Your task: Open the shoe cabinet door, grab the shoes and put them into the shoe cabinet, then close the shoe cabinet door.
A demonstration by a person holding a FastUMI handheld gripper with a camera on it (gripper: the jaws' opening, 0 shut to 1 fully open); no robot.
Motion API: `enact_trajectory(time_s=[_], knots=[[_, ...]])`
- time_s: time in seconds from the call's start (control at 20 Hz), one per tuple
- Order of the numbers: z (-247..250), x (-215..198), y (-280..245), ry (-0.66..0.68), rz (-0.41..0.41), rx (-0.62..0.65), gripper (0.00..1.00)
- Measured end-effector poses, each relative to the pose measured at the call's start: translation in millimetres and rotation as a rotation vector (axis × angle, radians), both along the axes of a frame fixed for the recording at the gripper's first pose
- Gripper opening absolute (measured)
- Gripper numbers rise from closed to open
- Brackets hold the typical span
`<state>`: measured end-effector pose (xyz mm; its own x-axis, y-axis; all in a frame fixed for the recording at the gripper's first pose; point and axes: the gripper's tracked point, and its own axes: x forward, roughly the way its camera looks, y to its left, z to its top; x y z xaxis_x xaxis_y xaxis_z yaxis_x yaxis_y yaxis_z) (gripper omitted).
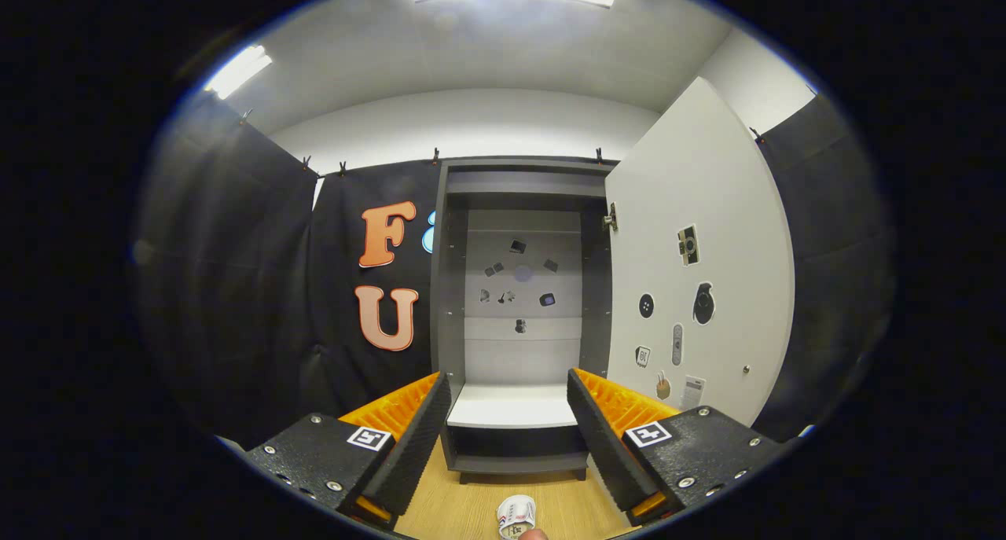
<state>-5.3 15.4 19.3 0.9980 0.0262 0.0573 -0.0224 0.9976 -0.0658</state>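
Observation:
The grey shoe cabinet stands straight ahead against the black booth wall. Its white door is swung wide to the right, with several stickers on its inner face. Inside, a pale shelf sits low down, bare, and the back panel carries small stickers. My gripper is open, its two fingers spread wide and nothing between them, aimed at the cabinet's opening from a short way off. A white shoe with dark markings shows low between the fingers, on the wooden floor; only its tip is visible.
Wooden floor lies between me and the cabinet's base. Black cloth hangs to the left and behind the open door on the right. A fingertip peeks in beside the shoe.

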Motion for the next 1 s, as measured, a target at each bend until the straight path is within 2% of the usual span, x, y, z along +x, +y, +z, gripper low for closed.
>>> enact_trajectory(time_s=[0.15,0.4,0.65,1.0], knots=[[-16,4,4,0.023,-0.012,-0.007,0.93],[-100,11,2,0.138,-0.006,-0.022,0.93],[-209,14,-5,0.301,0.009,-0.006,0.93],[-390,20,-10,0.626,-0.014,0.086,0.94]])
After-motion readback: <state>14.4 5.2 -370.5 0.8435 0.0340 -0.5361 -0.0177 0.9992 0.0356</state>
